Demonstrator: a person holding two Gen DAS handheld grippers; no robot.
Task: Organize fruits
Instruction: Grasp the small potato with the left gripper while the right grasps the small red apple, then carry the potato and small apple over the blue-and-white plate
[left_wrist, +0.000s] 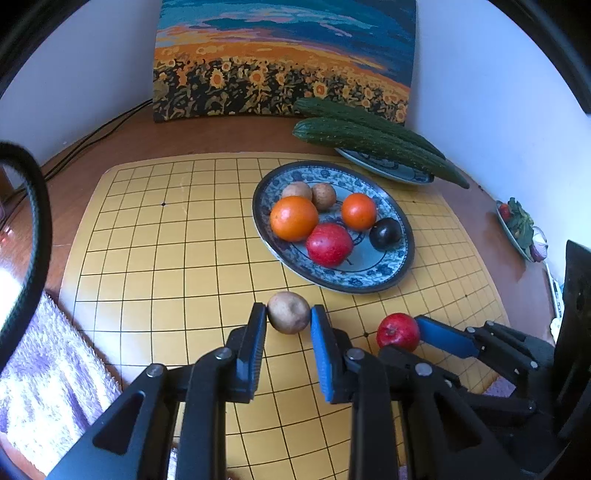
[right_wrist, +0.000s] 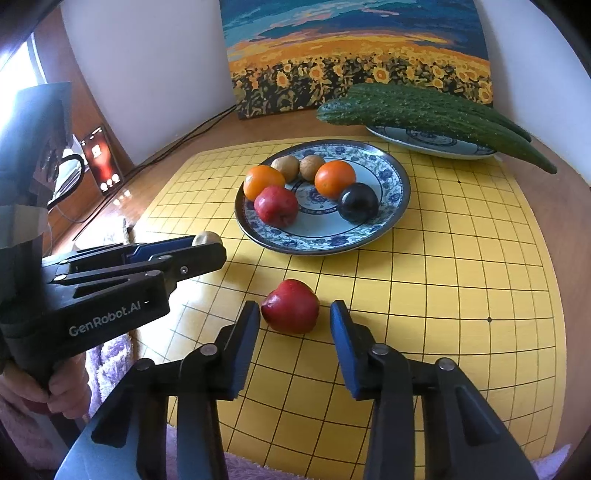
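A brown round fruit (left_wrist: 289, 312) rests on the yellow grid board (left_wrist: 166, 258), and my left gripper (left_wrist: 289, 312) is shut on it, both pads pressing its sides. A red apple (right_wrist: 290, 306) lies on the board between the fingers of my right gripper (right_wrist: 295, 308). The left pad touches the apple, but a gap shows at the right pad, so this gripper is open. Behind them the blue patterned plate (right_wrist: 314, 245) holds several fruits: two oranges, a red apple (right_wrist: 276, 205), a dark plum (right_wrist: 358, 203) and two brown fruits. The left gripper (right_wrist: 207, 243) also shows in the right wrist view.
Two cucumbers (left_wrist: 373, 142) lie across a second plate (left_wrist: 391, 170) at the back right, before a sunflower painting (left_wrist: 284, 59). A small plate of vegetables (left_wrist: 521, 229) sits far right. A phone (right_wrist: 105, 160) and cables are at the left, with purple fluffy cloth (left_wrist: 48, 369) at the near edge.
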